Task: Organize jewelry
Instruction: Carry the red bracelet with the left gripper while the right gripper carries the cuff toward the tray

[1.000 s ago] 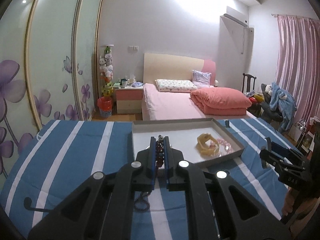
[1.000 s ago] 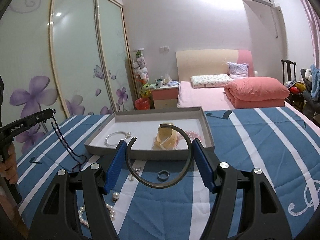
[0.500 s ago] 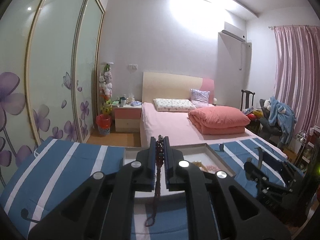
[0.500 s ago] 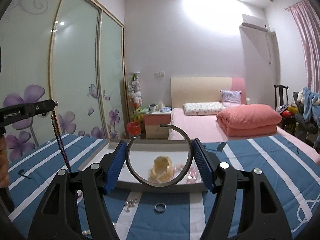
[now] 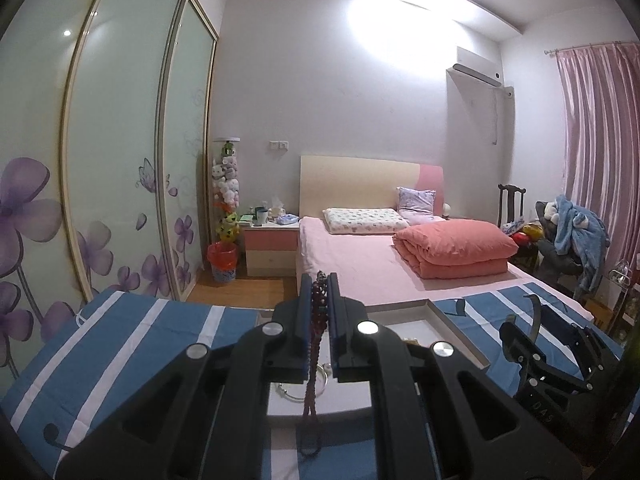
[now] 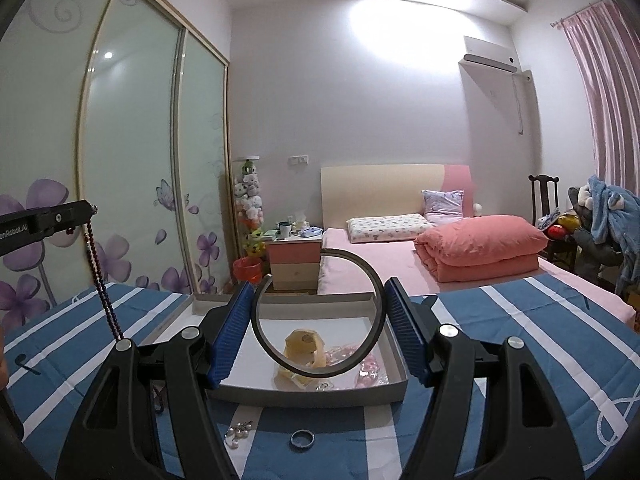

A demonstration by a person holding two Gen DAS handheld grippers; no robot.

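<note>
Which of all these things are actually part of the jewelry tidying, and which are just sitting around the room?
Part of the job:
left tongs, clamped on a dark bead strand
right tongs, holding a dark open bangle
shallow tray
ring and pearl pieces on the striped cloth

Just lying about:
bed
folded pink quilt
nightstand
red bin

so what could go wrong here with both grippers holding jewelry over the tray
1. The dark bead necklace hangs long from the shut left gripper; its loose end could drag across the striped cloth or catch the tray rim.
2. The open bangle is held only at its sides by the right gripper and might twist or spring out.
3. The ring and pearl pieces below could get knocked.
</note>
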